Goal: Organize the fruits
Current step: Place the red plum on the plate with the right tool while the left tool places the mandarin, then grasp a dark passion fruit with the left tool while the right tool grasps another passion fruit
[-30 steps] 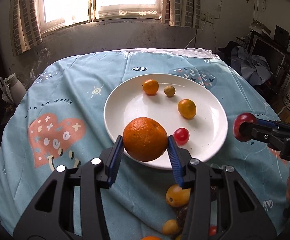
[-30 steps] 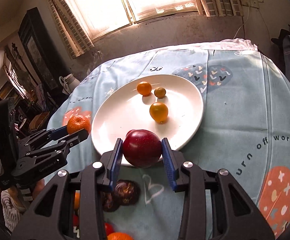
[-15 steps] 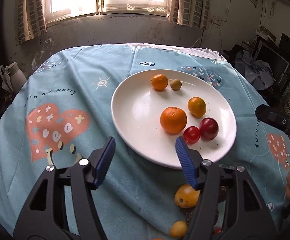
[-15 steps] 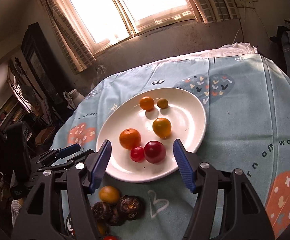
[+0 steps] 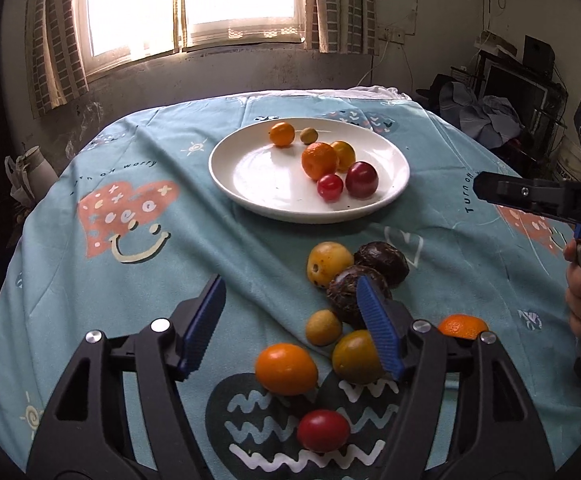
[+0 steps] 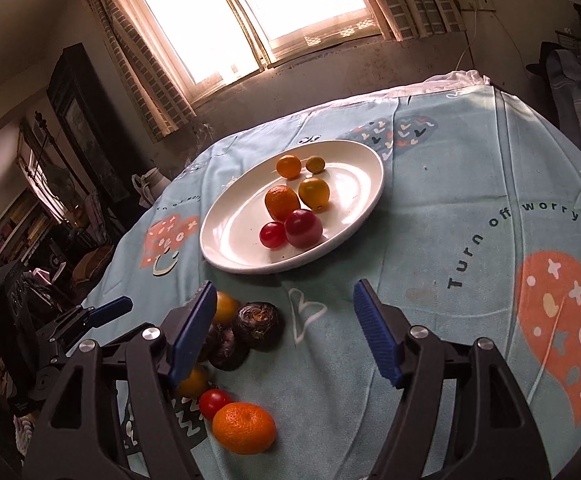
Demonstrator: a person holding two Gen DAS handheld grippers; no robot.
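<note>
- Left wrist view: the left claw [image 5: 292, 322] is gaping wide with nothing between its blue pads, hanging above the loose fruit at the near side of the tabletop [image 5: 90, 280].
- A white plate [image 5: 250, 176] is sitting farther back on the blue patterned cloth, carrying six fruits: a large orange [image 5: 319, 160], a dark red plum [image 5: 361, 179] and a small red tomato [image 5: 330, 187] touching each other, a yellow fruit [image 5: 344, 154] just behind the orange, and a small orange fruit [image 5: 282, 133] beside a little green-yellow one [image 5: 308, 135] near the far rim.
- Off the plate, a yellow fruit [image 5: 327, 263] is lying against two dark passion fruits [image 5: 382, 262], with an oval orange fruit [image 5: 285, 369] and a red tomato [image 5: 323, 430] nearer the camera.
- The right claw [image 5: 486, 190] is reaching in from the right edge; its jaw gap cannot be told from here.
- Right wrist view: the right claw [image 6: 284, 330] is spread wide and holding nothing, hovering over bare cloth just in front of the plate [image 6: 362, 184].
- The plum [image 6: 303, 227] and tomato [image 6: 272, 234] are lying touching at the plate's near side.
- A mandarin [image 6: 243, 427] is resting on the cloth at lower left, beside a small tomato [image 6: 214, 402].
- The left claw [image 6: 104, 312] is showing at the left edge.
</note>
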